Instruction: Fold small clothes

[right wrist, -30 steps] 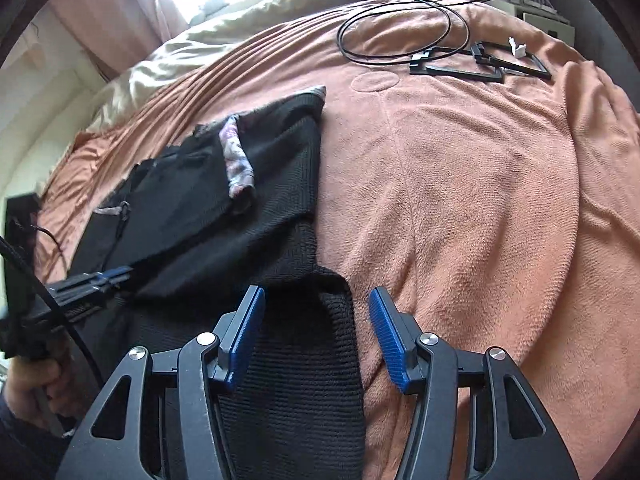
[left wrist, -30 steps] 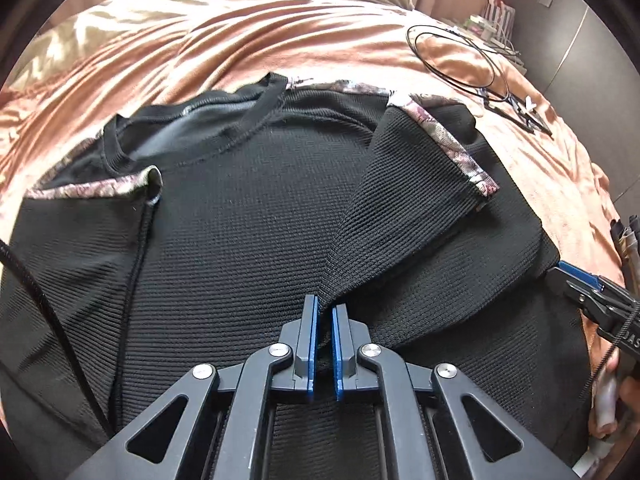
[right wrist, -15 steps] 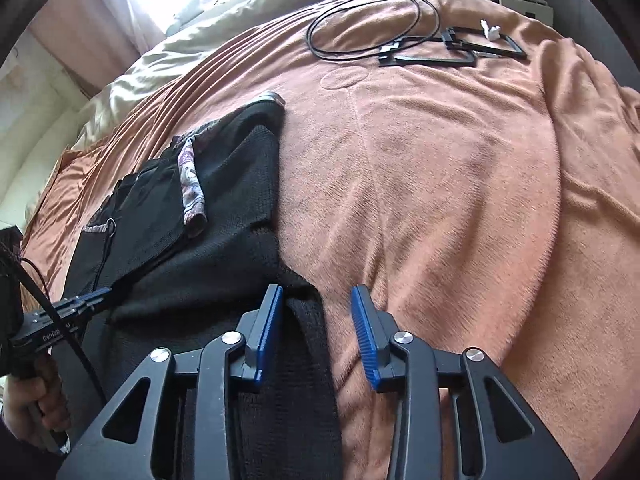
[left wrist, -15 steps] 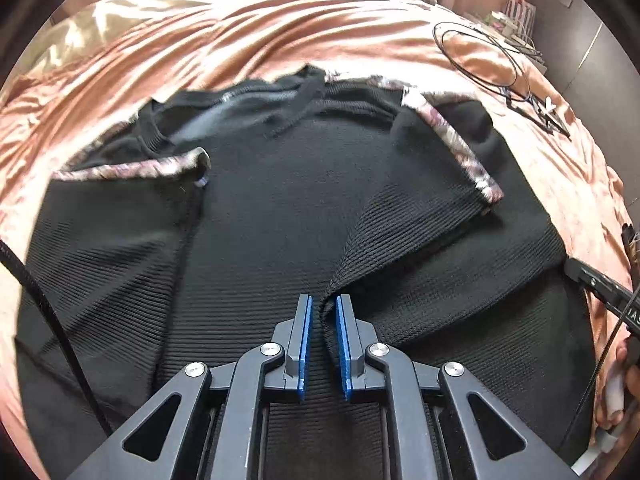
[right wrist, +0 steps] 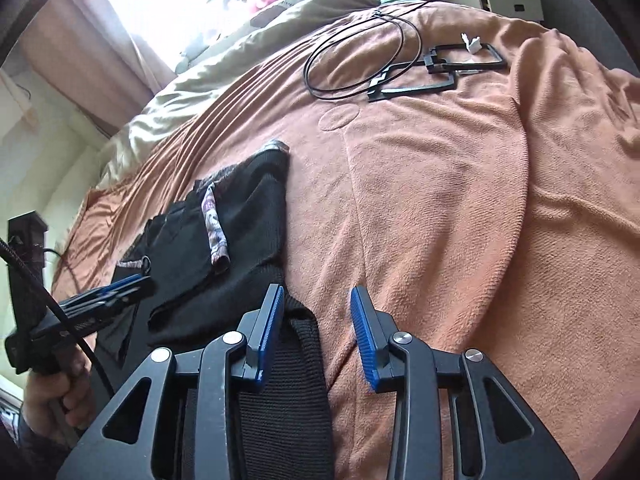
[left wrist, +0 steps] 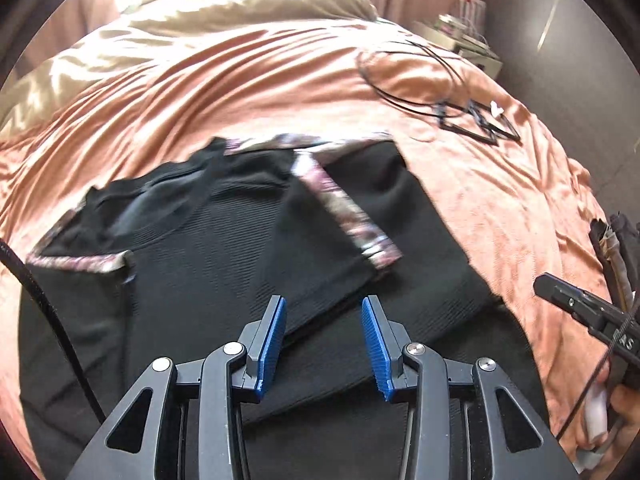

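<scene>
left wrist: black top (left wrist: 224, 280) on blanket (left wrist: 280, 80)

A black knit top (left wrist: 224, 280) with floral-trimmed sleeves lies on an orange blanket (left wrist: 260, 80), one sleeve (left wrist: 320, 248) folded across its front. The left gripper (left wrist: 323, 344) hovers above the sleeve, blue-padded jaws opening, nothing clamped. The right gripper (left wrist: 576, 308) enters at right; its jaws appear hidden. Black cable (left wrist: 400, 80) loops beyond.
</scene>
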`<state>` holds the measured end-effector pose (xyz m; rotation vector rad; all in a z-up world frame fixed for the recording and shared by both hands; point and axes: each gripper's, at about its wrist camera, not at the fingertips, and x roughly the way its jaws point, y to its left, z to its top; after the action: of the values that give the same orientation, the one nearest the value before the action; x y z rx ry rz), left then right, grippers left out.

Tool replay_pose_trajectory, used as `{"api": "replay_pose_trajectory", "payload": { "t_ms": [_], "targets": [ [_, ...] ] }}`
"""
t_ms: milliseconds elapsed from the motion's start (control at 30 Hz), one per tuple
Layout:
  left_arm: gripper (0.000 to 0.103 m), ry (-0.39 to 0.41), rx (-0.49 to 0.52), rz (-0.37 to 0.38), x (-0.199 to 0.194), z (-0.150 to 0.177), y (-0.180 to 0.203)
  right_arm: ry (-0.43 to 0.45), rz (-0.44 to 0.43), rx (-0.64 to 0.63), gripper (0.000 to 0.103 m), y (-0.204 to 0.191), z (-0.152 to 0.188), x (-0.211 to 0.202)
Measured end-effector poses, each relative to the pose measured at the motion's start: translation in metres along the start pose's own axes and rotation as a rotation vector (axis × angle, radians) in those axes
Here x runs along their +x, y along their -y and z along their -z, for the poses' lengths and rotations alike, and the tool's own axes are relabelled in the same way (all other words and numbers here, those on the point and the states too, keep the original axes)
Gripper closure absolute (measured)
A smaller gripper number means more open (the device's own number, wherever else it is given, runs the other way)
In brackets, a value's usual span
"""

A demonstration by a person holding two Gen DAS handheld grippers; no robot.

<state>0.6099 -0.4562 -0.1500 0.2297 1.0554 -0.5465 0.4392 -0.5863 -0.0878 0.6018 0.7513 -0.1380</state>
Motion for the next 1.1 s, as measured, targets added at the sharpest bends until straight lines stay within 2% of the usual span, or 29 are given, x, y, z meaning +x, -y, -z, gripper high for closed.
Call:
{"api": "replay_pose_trajectory", "payload": {
  "t_ms": [167, 300, 467, 500, 533, 600, 633, 867, 1100],
  "targets": [
    [0.061, -0.035, 0.026, 0.024, 0.034, -0.013, 0.025, -0.023, -0.020, 0.006, 0.071, 0.003, 0.000, 0.005],
    [0.061, -0.060, 0.037, 0.010, 0.058, -0.018, 0.036, -0.025, -0.034, 0.015, 0.071, 0.005, -0.001, 0.005],
    [0.061, -0.024, 0.031, -0.036, 0.070, -0.026, 0.036, -0.036, -0.046, 0.021, 0.071, 0.007, 0.000, 0.006],
    [0.065, -0.023, 0.023, -0.037, 0.071, -0.028, 0.034, -0.037, -0.048, 0.024, 0.071, 0.007, 0.000, 0.007],
    [0.078, -0.019, 0.016, -0.042, 0.071, -0.030, 0.032, -0.039, -0.050, 0.026, 0.071, 0.006, 0.001, 0.008],
    [0.092, -0.015, 0.014, -0.063, 0.071, -0.034, 0.028, -0.040, -0.055, 0.023, 0.071, 0.005, 0.002, 0.010],
    [0.094, -0.012, 0.007, -0.055, 0.069, -0.036, 0.025, -0.039, -0.055, 0.019, 0.071, 0.003, 0.002, 0.011],
    [0.095, 0.034, 0.002, -0.037, 0.045, -0.044, 0.000, -0.034, -0.050, -0.028, 0.071, -0.007, 0.002, 0.016],
    [0.095, 0.065, -0.007, -0.069, 0.024, -0.050, -0.042, -0.043, -0.037, -0.055, 0.071, -0.015, 0.002, 0.024]
  ]
}}
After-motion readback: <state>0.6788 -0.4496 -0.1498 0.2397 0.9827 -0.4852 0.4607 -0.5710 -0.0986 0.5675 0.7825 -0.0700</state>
